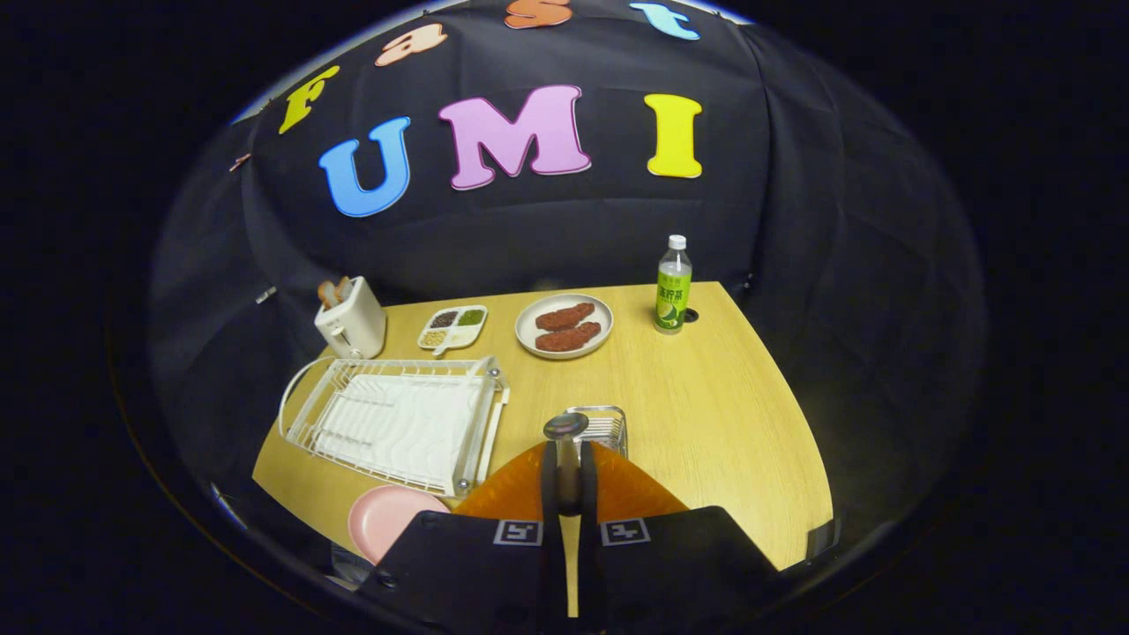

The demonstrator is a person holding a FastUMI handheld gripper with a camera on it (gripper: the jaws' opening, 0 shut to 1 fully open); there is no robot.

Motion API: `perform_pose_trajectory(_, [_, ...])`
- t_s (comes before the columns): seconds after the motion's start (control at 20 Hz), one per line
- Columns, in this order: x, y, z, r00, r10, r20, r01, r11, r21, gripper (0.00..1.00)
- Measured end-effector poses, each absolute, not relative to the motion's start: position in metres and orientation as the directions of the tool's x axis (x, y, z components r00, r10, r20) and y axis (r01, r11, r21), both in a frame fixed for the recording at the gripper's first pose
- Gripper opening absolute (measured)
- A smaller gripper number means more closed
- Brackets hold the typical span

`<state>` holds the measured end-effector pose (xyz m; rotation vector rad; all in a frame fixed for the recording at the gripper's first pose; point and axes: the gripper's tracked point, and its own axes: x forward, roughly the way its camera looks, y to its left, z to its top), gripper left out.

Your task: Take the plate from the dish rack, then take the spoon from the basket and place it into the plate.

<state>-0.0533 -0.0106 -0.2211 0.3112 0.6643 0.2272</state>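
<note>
Currently gripper (565, 459) fingers clamp the spoon (565, 429) above the basket (604, 425); thin handle may slip before reaching the plate (388, 518).

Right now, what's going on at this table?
A hand-held gripper has its jaws shut on a spoon, whose bowl sticks up just above the wire basket. The pink plate already lies on the table in front of the dish rack, so the spoon has yet to go into it. A toaster, a plate of food and a bottle stand further back.
</note>
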Motion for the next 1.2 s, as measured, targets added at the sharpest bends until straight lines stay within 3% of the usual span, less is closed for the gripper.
perform_pose_trajectory(0.25, [-0.085,0.045,-0.161,0.757,0.463,-0.461,-0.275,0.866,0.418,0.09])
perform_pose_trajectory(0.6, [-0.154,0.155,-0.17,0.582,0.69,-0.431,-0.517,0.723,0.459,0.09])
perform_pose_trajectory(0.9, [-0.187,0.212,-0.24,0.458,0.728,-0.51,-0.557,0.683,0.473,0.09])
perform_pose_trajectory(1.2, [-0.179,0.234,-0.283,0.445,0.725,-0.526,-0.571,0.682,0.458,0.09])
